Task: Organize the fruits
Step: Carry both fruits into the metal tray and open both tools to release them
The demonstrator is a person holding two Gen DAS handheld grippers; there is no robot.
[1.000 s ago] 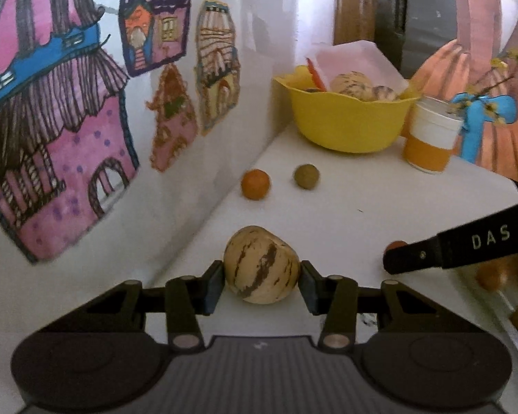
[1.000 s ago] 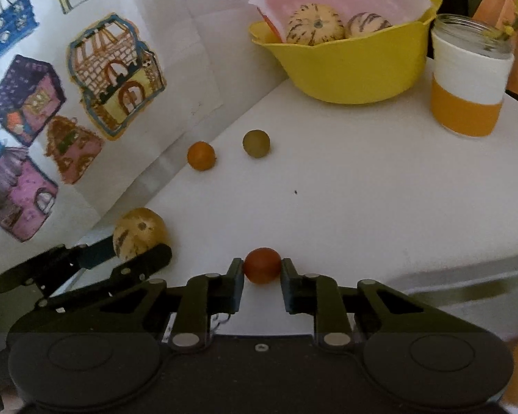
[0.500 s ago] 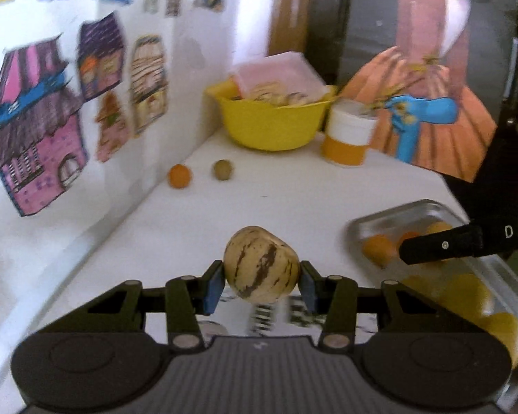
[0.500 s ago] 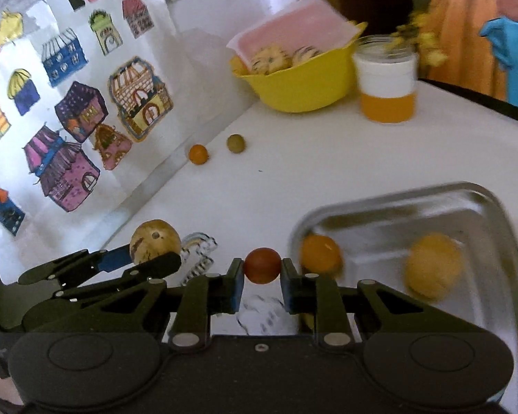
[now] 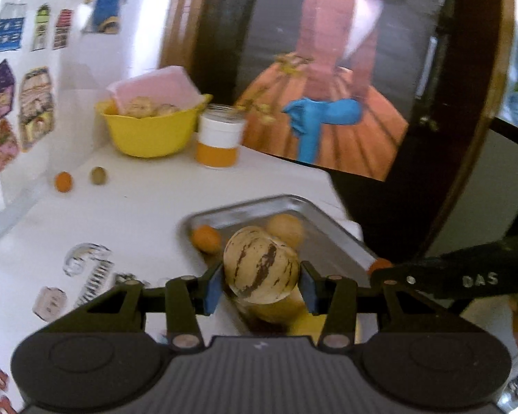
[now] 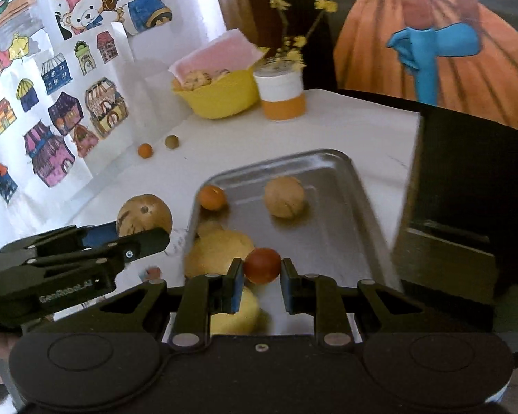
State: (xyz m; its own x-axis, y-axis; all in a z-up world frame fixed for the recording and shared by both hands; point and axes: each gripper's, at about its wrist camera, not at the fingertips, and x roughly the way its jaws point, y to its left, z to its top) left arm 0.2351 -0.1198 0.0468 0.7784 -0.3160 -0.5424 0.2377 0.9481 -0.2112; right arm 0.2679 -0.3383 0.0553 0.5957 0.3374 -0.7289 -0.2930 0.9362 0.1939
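Left gripper (image 5: pixel 261 281) clamps the striped cream melon (image 5: pixel 261 265) above the shiny metal tray (image 6: pixel 342 214). Right gripper (image 6: pixel 261 277) pinches a small red fruit (image 6: pixel 261 265) (also over the tray).

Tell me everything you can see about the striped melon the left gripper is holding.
The striped melon is roundish and cream-coloured with broken dark brown streaks running along its smooth skin. It is clamped between the blue pads of the left gripper, one pad on each side. It is held in the air over the near left part of the metal tray, above yellow fruit lying there. From the right wrist view it looks tan with a small dark spot.
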